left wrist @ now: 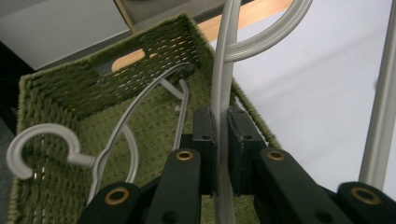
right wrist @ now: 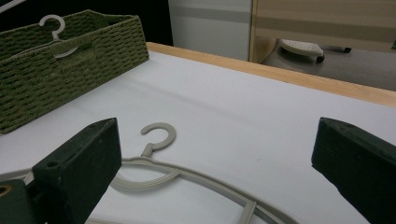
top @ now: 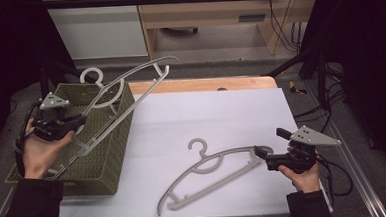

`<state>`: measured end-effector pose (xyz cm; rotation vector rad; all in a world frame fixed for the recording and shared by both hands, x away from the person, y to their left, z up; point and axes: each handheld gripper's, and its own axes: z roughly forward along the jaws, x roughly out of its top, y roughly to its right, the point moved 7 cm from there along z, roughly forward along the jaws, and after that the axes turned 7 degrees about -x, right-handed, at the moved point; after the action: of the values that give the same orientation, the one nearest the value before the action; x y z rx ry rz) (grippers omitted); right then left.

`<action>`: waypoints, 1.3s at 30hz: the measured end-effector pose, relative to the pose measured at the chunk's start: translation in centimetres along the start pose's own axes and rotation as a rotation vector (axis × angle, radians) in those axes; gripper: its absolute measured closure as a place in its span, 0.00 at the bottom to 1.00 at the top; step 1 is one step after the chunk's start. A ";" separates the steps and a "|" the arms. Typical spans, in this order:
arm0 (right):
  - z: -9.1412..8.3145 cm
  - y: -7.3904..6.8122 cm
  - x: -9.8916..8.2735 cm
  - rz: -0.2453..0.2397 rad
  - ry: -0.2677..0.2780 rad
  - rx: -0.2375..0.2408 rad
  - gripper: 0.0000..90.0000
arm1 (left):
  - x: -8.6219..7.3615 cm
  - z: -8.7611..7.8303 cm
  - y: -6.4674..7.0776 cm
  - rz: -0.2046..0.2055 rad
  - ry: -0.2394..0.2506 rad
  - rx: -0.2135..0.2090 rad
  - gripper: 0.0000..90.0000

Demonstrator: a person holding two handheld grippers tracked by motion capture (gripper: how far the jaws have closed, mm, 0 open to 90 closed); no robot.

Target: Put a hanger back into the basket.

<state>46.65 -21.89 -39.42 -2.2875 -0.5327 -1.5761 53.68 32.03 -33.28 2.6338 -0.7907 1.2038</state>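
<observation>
- My left tongs (top: 79, 120) are clamped on a grey hanger (top: 130, 87), held slanting above the green basket (top: 114, 160), its long axis running across the basket's right rim.
- Another hanger (left wrist: 116, 135) lies inside the basket.
- My right tongs (top: 259, 151) gape wide, holding nothing, at the end of a third hanger (top: 209, 172) right of the basket on the tabletop (top: 206, 113).

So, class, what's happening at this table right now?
A person is sorting grey hangers into a green woven basket. The left tongs are shut on the raised hanger, held tilted over the basket, where another hanger already lies. The right tongs stand open at one end of the flat hanger on the white table.
</observation>
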 end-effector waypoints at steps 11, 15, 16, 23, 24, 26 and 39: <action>0.1 0.0 0.0 0.002 0.002 -0.005 0.02 | -1.3 0.1 -3.2 -0.019 -0.031 0.064 0.92; 0.1 0.0 0.0 0.001 0.001 -0.007 0.02 | -2.0 0.1 -4.4 -0.019 -0.048 0.096 0.92; 0.1 0.0 0.0 0.001 0.001 -0.007 0.02 | -2.2 0.1 -4.7 -0.021 -0.047 0.102 0.92; 0.3 0.1 -0.2 -0.010 -0.006 -0.007 0.02 | -4.1 0.1 -6.6 -0.052 -0.059 0.129 0.92; 0.3 0.1 -0.2 -0.011 -0.007 -0.006 0.02 | -4.4 0.1 -6.9 -0.055 -0.064 0.135 0.92; 0.3 0.1 -0.2 -0.015 -0.009 -0.007 0.02 | -4.9 0.2 -7.3 -0.065 -0.071 0.146 0.92; 0.3 0.2 -0.3 -0.009 -0.012 -0.012 0.02 | -7.6 -0.3 -9.9 -0.091 -0.104 0.222 0.92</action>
<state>46.90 -22.01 -39.79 -2.3075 -0.5391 -1.5754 54.46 43.63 -37.87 2.8957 -0.5754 1.2022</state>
